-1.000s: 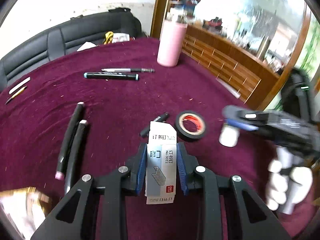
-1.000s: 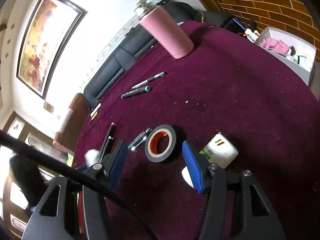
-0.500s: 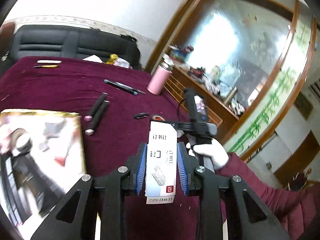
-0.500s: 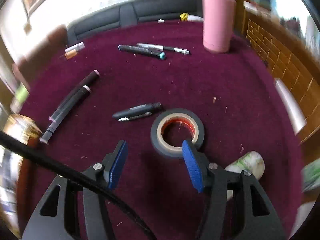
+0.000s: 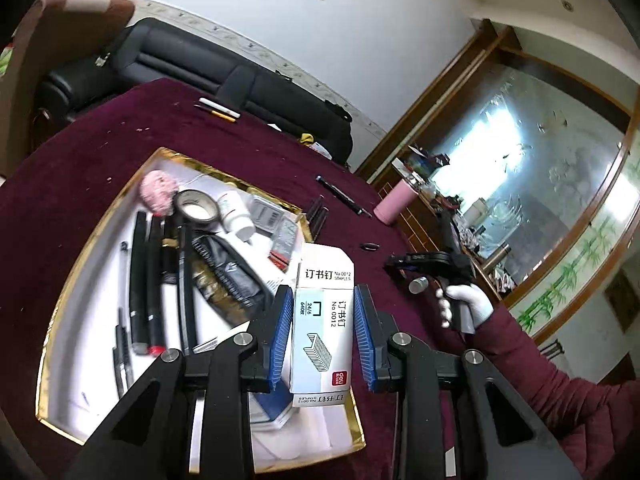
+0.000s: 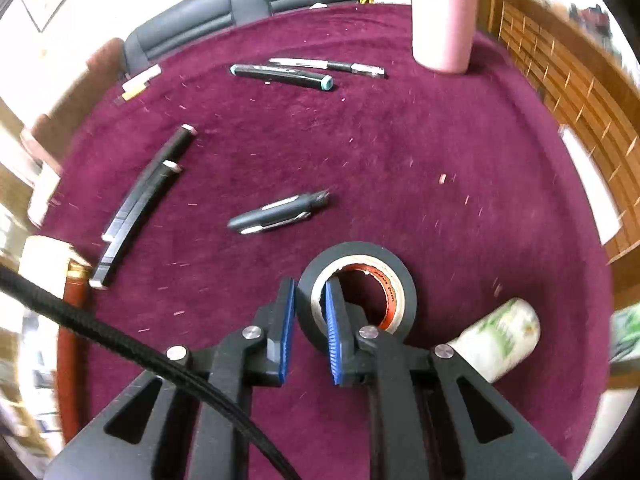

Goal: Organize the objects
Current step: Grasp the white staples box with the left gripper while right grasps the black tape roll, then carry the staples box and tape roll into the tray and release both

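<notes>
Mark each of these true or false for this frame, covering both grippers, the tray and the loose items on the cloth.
1. The left gripper holds a staples box. True.
2. The right gripper stands wide open above the cloth. False: its fingers pinch the wall of the black tape roll.
3. The gold-rimmed tray already holds another tape roll. True.
4. The pink bottle lies on its side. False: it stands upright.

Left tool clamping a staple box upright between both blue pads. Right tool pinching the near wall of a tape roll, one finger outside, one inside the ring. Gloved right hand gripping its handle.
</notes>
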### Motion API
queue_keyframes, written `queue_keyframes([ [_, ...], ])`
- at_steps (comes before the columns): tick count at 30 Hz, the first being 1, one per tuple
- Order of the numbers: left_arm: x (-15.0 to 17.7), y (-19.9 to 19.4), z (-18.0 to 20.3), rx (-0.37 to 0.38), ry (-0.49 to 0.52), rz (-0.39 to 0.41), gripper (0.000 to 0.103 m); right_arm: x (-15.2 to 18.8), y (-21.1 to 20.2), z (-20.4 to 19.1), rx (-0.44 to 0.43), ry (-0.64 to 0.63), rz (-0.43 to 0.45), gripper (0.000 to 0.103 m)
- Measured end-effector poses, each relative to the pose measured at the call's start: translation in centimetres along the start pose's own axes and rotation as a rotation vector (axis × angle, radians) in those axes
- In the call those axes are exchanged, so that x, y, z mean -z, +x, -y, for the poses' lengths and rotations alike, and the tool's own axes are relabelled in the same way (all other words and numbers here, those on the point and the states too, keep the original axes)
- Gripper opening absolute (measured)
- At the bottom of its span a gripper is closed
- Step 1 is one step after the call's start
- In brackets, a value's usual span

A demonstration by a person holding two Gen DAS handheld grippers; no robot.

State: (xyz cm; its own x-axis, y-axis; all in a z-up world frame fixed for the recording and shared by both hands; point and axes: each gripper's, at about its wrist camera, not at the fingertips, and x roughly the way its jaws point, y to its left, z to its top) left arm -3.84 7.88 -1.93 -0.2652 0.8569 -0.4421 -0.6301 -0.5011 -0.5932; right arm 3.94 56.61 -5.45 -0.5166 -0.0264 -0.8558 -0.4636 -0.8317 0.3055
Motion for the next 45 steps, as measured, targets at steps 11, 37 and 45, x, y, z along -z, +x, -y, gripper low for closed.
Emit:
queue_keyframes([
  [11,0.7,-1.5,-1.1,-0.033,-0.003,0.011,0.025,6.3,-6.1,-9.8,-0.385,-0.093,0.049,0.013],
  [37,2.6,-2.4,-5.6,-0.257,-0.021,-0.034,0.058,16.7,1.1,-27.8,-0.458,-0.383,-0.208,0.034],
  [45,1.3,-5.0,-4.2,-0.218,0.037,0.085,0.082,15.0,-3.9,-26.3,-0.486,-0.355,-0.025,0.034],
])
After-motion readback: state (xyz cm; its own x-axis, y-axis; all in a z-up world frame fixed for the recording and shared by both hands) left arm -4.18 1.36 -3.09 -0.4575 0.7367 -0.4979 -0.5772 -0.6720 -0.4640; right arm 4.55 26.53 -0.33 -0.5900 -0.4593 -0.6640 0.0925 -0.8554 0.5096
